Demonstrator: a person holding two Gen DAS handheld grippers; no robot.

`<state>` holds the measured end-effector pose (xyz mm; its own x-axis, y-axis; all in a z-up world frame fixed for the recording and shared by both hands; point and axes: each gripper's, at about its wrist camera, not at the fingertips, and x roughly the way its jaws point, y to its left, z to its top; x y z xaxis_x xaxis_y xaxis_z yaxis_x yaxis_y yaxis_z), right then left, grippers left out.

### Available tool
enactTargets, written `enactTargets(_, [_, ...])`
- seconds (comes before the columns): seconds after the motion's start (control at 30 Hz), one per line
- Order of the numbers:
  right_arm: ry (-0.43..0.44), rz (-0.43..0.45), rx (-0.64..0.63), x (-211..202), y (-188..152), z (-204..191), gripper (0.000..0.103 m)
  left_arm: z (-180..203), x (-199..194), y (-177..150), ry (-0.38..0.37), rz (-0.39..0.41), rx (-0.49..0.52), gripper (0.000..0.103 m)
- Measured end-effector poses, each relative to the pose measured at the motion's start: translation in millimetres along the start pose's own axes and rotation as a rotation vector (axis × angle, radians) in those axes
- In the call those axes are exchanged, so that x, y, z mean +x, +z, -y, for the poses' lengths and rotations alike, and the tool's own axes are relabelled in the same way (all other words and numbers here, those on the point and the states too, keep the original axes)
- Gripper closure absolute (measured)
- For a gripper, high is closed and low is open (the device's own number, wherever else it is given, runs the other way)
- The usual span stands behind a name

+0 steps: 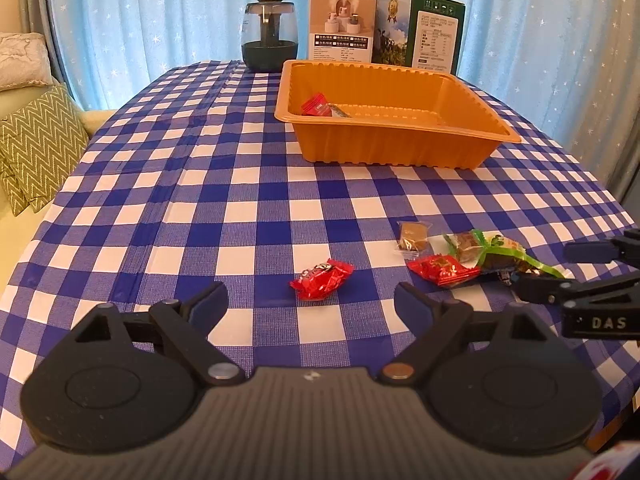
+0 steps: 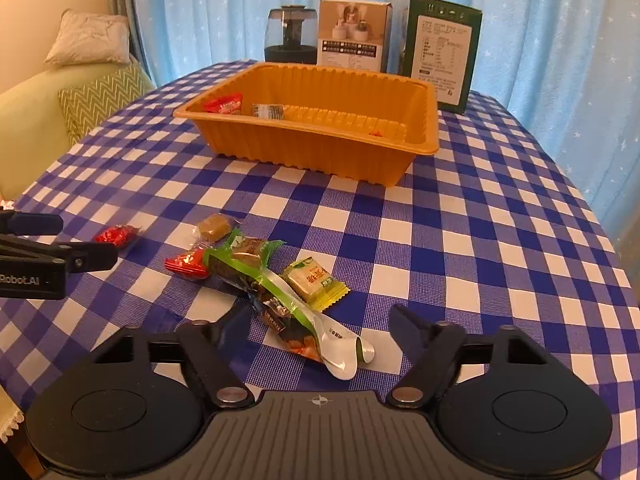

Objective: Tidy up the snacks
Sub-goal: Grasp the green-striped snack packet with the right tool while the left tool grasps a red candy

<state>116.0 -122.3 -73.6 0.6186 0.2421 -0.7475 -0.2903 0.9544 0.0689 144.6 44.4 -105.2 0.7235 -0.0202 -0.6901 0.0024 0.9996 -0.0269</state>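
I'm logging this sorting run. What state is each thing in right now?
left gripper: open, holding nothing, a lone red candy just ahead
right gripper: open, dark long packet between its fingers, not pressed
orange tray: upright, holds a red snack and a few others
glass jar: upright, lid on
two boxes: standing, closed

Woven checked tablecloth (image 1: 248,184), matt. Ribbed plastic tray (image 1: 400,144), smooth with a slight sheen. Glossy crinkled foil on the red candy (image 1: 321,279); shiny film on the long green packet (image 2: 276,292). Matt black plastic gripper (image 1: 311,308). Printed cardboard boxes (image 1: 342,26).
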Motion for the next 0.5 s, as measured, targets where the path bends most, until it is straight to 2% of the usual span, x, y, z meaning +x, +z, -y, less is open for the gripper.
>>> enactTargets(0.17, [0.000, -0.016, -0.068, 6, -2, -11, 0.048, 1, 3, -1, -0.003, 0.000, 0.010, 0.015])
enactTargets(0.33, [-0.024, -0.008, -0.133, 3, -5, -20, 0.052, 0, 4, -1, 0.004, 0.000, 0.004, 0.015])
enactTargets(0.37, [-0.026, -0.008, -0.147, 2, -6, -21, 0.059, 0, 4, -1, 0.005, 0.001, 0.006, 0.015])
enactTargets(0.4, [-0.023, -0.011, -0.161, 2, -6, -23, 0.074, 0, 4, -1, 0.006, 0.001, 0.009, 0.016])
enactTargets(0.5, [-0.052, -0.023, -0.196, 4, -8, -27, 0.077, 1, 4, -2, 0.005, 0.003, 0.020, 0.016])
